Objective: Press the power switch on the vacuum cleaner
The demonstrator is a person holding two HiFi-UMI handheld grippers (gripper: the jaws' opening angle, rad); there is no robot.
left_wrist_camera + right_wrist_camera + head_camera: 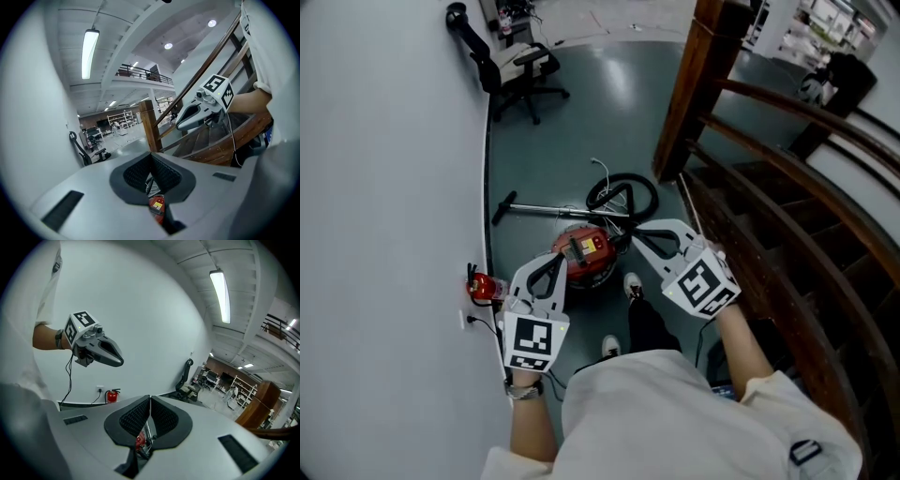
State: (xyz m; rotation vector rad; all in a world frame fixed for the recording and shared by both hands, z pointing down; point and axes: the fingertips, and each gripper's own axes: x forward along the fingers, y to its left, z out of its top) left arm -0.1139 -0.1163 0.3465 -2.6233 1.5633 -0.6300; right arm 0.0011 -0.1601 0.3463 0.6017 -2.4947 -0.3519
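Down on the grey floor: a red vacuum cleaner [584, 255] sits near the foot of the white wall [384, 187]. A yellow label and a dark panel show on its top.
Power switch: too small to pick out in any view.
Tube and hose: a metal tube [546, 208] lies flat beyond the vacuum cleaner. A black hose [623, 192] is coiled at the tube's right end.
Left gripper [553, 265]: held up in the air on the wall side of the vacuum cleaner and well apart from it. Its jaws are pressed together at the tips with nothing between them. In its own view a sliver of the red body shows through the gap beneath the pads.
Right gripper [636, 236]: held in the air on the stair side, angled toward the vacuum cleaner. Its jaws are likewise closed on each other and empty. Red shows far below through the same kind of gap.
At the wall: a red fire extinguisher [481, 287] stands against the wall, left of the left gripper.
Stair side: a curved wooden railing [787, 187] runs up from a thick wooden post [692, 89].
Far end: a black office chair [511, 67] stands by the wall.
Person: a light shirt, a watch on the left wrist, and a white shoe [633, 284] just beside the vacuum cleaner.
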